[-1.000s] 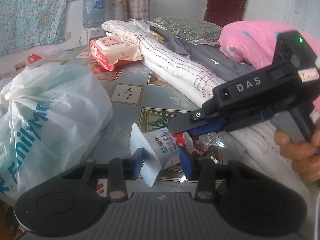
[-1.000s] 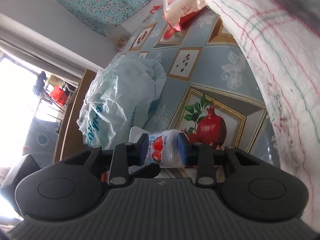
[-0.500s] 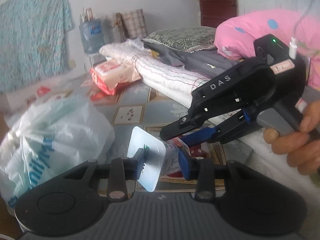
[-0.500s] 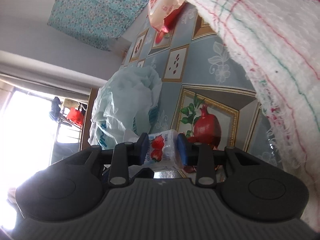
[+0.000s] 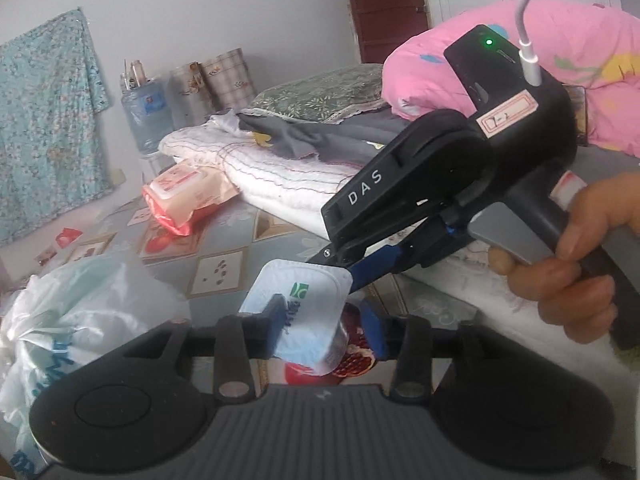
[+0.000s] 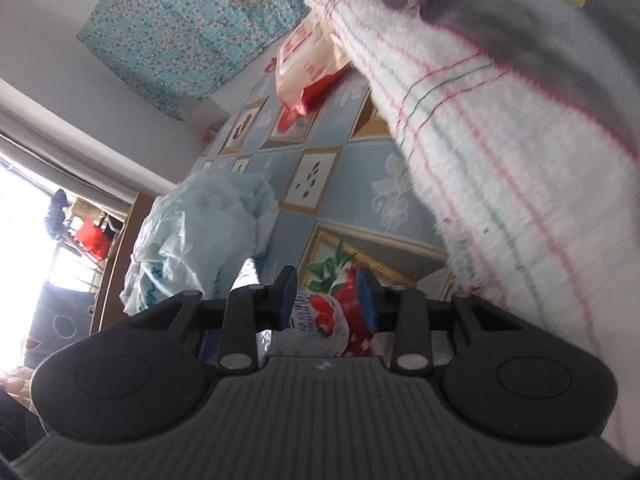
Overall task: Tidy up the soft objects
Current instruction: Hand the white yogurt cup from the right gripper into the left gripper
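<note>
1. The surface (image 5: 240, 240), covered with a blue fruit-print cloth, carried a folded white blanket (image 5: 280, 172) with a grey garment (image 5: 320, 136) on top, and behind these lay a pink quilt (image 5: 580, 92).
2. A crumpled white plastic bag (image 5: 68, 320) lay on the surface at the left of the left wrist view, and a pink wipes pack (image 5: 184, 192) lay just beside the blanket's end.
3. The right gripper (image 6: 326, 300), held by a hand (image 5: 568, 276), reached in from the right of the left wrist view. Its blue fingers (image 6: 366, 300) were clamped on the body of the yogurt cup (image 6: 316, 324), which was held above the surface over the pomegranate print.
4. The left gripper (image 5: 326, 326) faced the cup's foil lid (image 5: 296, 312). Its left finger (image 5: 276, 328) overlapped the lid and its right finger stood clear of the cup wall with a visible gap, so these fingers were parted and not pressing on the cup.
5. Compared with a second earlier, the left fingers had just been opening with the cup between them, where before they had pinched the lid's rim.
6. The cup had been tipped so that its lid faced the left camera squarely instead of edge-on.
7. The right gripper's grip on the cup was unchanged.
</note>
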{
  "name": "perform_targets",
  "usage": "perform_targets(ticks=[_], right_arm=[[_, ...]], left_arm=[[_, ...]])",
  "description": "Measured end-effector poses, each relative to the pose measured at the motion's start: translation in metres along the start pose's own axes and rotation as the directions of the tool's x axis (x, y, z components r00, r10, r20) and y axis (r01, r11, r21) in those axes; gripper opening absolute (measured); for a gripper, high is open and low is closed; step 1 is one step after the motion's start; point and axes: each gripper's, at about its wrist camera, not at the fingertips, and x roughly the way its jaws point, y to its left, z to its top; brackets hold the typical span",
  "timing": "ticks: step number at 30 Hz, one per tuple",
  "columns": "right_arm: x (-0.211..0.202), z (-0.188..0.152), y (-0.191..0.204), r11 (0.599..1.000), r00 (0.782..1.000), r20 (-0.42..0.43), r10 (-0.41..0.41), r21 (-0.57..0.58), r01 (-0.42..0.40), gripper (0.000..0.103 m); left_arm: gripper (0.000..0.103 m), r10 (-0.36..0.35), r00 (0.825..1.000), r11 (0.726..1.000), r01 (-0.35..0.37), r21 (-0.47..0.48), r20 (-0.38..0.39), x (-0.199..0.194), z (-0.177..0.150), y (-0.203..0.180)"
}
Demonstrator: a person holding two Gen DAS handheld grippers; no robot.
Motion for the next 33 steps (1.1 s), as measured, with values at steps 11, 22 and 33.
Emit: perform_targets(ticks=[11, 22, 33], right_arm=[[-0.001, -0.001, -0.006, 1.000, 1.000, 0.012, 0.011, 0.010, -0.011, 0.035], [-0.012, 0.001, -0.009, 0.998, 0.996, 0.060, 0.060, 0.030, -0.062, 0.042], [-0.010, -0.003, -0.003, 0.987, 0.987, 0.016, 0.162, 0.014, -0.162, 0.051]], left_arm=[[0.087, 0.027, 1.000, 0.999, -0.028, -0.045, -0.006, -0.003, -0.005, 0.008], [0.089, -0.055, 0.994, 0.977, 0.033, -0.211, -0.098, 0.002, -0.015, 0.022], [0.080, -0.053, 0.992, 0.969, 0.025, -0.245, -0.112, 0.012, -0.014, 0.019]])
